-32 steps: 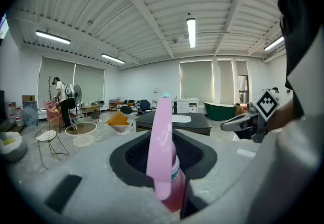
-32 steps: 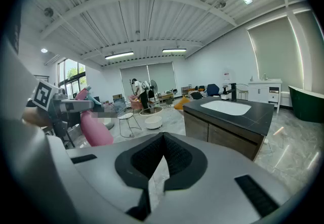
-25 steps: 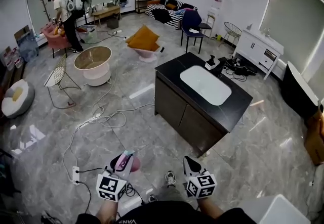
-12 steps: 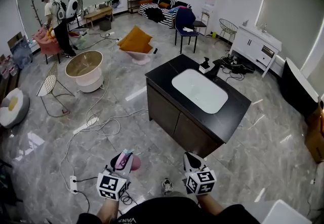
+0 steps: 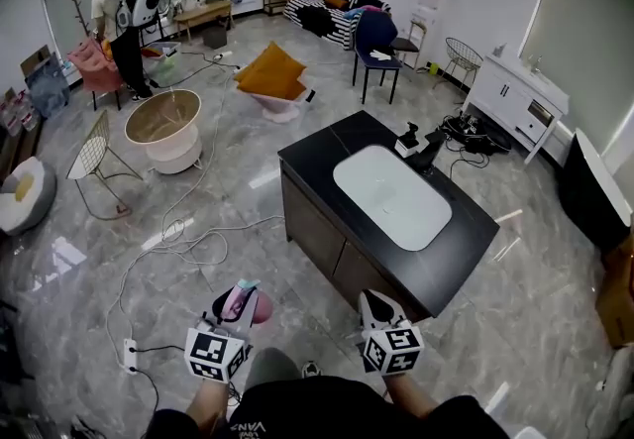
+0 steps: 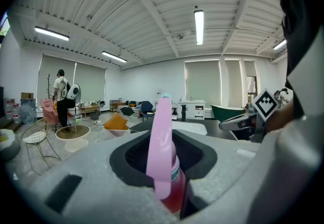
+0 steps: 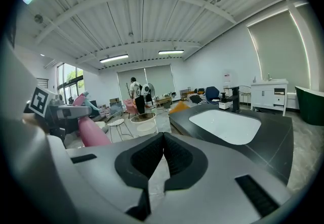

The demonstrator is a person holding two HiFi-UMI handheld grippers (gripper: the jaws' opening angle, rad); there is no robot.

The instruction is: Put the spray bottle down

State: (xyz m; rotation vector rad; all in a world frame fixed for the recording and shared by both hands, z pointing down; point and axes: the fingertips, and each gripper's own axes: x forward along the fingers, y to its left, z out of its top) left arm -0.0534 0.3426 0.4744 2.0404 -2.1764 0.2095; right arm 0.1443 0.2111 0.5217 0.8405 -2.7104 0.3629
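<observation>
A pink spray bottle (image 6: 161, 122) with a red body stands upright between the jaws of my left gripper (image 6: 169, 160), which is shut on it. In the head view the bottle (image 5: 244, 302) sticks out ahead of the left gripper (image 5: 236, 312), low and left of centre, above the grey floor. My right gripper (image 5: 369, 304) is beside it at the right, and its dark pads (image 7: 174, 154) meet at the tips with nothing between them. The right gripper view also catches the bottle (image 7: 92, 132) at its left. A black island counter (image 5: 458, 247) with a white sink (image 5: 391, 196) lies just ahead to the right.
White cables (image 5: 188, 239) and a power strip (image 5: 130, 355) trail over the floor at the left. Farther off are a round tub table (image 5: 163, 125), a wire chair (image 5: 94, 155), an orange-cushioned seat (image 5: 269, 75), a blue chair (image 5: 376, 41), a white cabinet (image 5: 515, 95) and a person (image 5: 114, 16).
Both grippers have been carried forward together, and the island now sits closer and lower in the head view. The left grip on the bottle is unchanged.
</observation>
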